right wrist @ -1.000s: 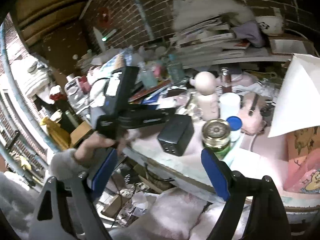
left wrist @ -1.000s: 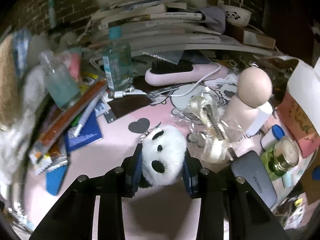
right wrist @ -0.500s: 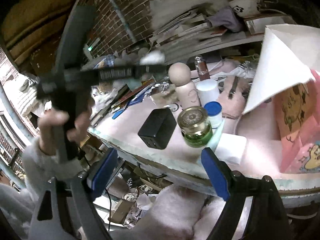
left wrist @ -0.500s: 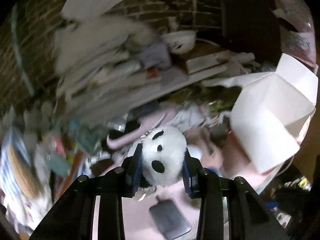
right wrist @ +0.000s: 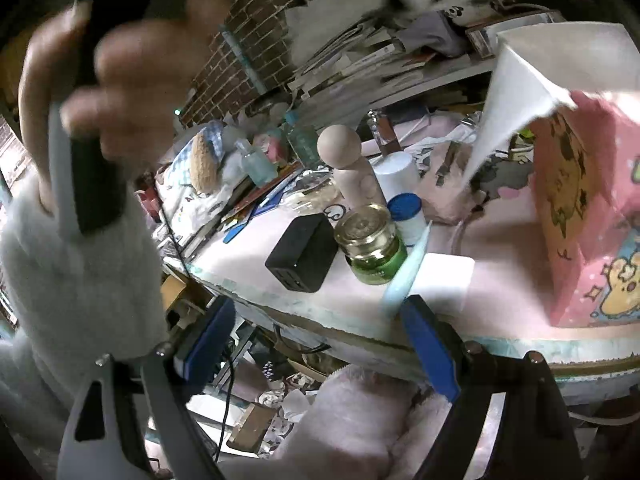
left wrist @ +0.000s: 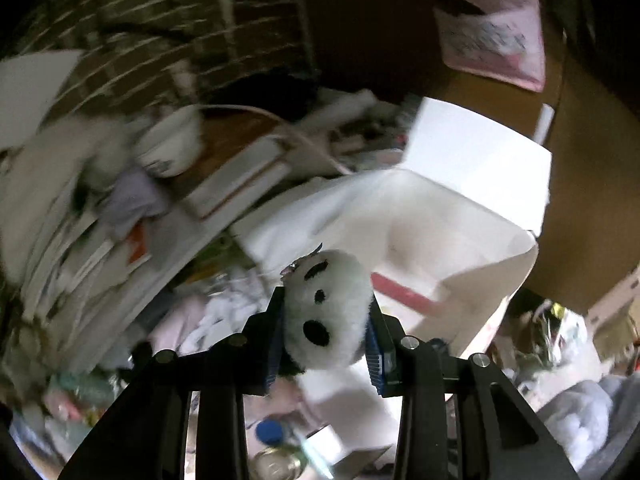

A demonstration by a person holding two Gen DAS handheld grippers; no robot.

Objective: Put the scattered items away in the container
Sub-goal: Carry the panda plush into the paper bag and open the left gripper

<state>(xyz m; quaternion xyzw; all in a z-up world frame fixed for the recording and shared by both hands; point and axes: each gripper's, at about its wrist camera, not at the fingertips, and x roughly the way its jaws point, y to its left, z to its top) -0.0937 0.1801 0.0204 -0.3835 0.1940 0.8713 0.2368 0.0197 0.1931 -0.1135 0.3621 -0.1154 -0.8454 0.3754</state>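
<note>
A fluffy white panda toy (left wrist: 326, 316) sits squeezed between the blue pads of my left gripper (left wrist: 326, 340), which is shut on it and held in the air just before the open white box (left wrist: 424, 216). The box has raised flaps and a pink patterned outside (right wrist: 588, 232). My right gripper (right wrist: 320, 340) stands open and empty below the table's front edge (right wrist: 320, 316). Above it on the pink tabletop lie a black charger block (right wrist: 302, 252), a green jar with a gold lid (right wrist: 372, 246), a wooden peg doll (right wrist: 352, 168) and a blue-capped white tube (right wrist: 408, 216).
Stacked books and papers (right wrist: 360, 56) fill the shelf against the brick wall. Clear bottles (right wrist: 256, 162), pens and a plush item crowd the table's left part. A person's hand and fuzzy pale sleeve (right wrist: 80, 240) fill the left of the right wrist view. Clutter lies under the table.
My left gripper has lifted the panda off the tabletop and swung it right and upward to the white box. The right gripper drifted slightly; the hand now looms closer in its view.
</note>
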